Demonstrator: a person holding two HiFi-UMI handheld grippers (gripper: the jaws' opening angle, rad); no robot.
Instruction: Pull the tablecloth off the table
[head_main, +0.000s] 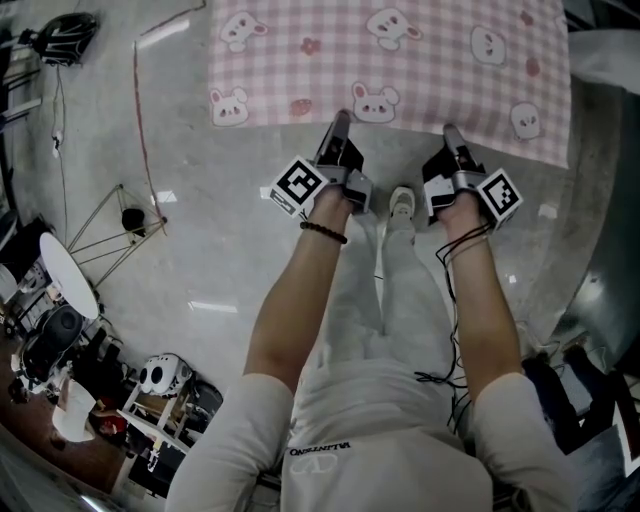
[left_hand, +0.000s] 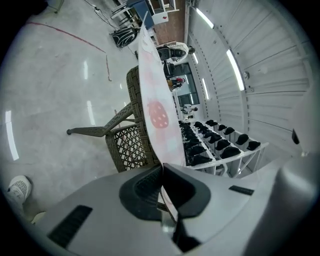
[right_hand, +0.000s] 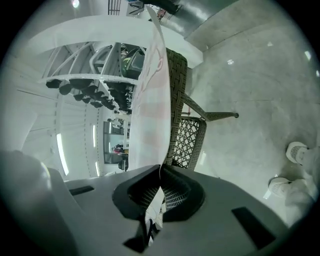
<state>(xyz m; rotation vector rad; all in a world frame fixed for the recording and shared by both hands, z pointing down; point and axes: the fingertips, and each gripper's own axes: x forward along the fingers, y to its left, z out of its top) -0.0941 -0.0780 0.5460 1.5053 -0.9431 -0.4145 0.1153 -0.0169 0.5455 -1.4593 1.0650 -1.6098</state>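
A pink checked tablecloth (head_main: 400, 60) printed with white bunnies covers the table at the top of the head view. My left gripper (head_main: 341, 118) is shut on the cloth's near edge, left of centre. My right gripper (head_main: 449, 130) is shut on the same edge further right. In the left gripper view the cloth (left_hand: 155, 100) runs edge-on away from the shut jaws of the gripper (left_hand: 161, 172). The right gripper view shows the cloth (right_hand: 150, 100) likewise pinched edge-on in the gripper (right_hand: 160, 175). A woven wicker table base (left_hand: 130, 145) stands under the cloth.
Polished grey concrete floor (head_main: 200, 160) surrounds the table. A tripod stand (head_main: 110, 225) and a clutter of gear (head_main: 90, 370) sit at the left. White shelving with dark caps (left_hand: 220, 145) lines the far wall. My shoe (head_main: 400, 205) is between the grippers.
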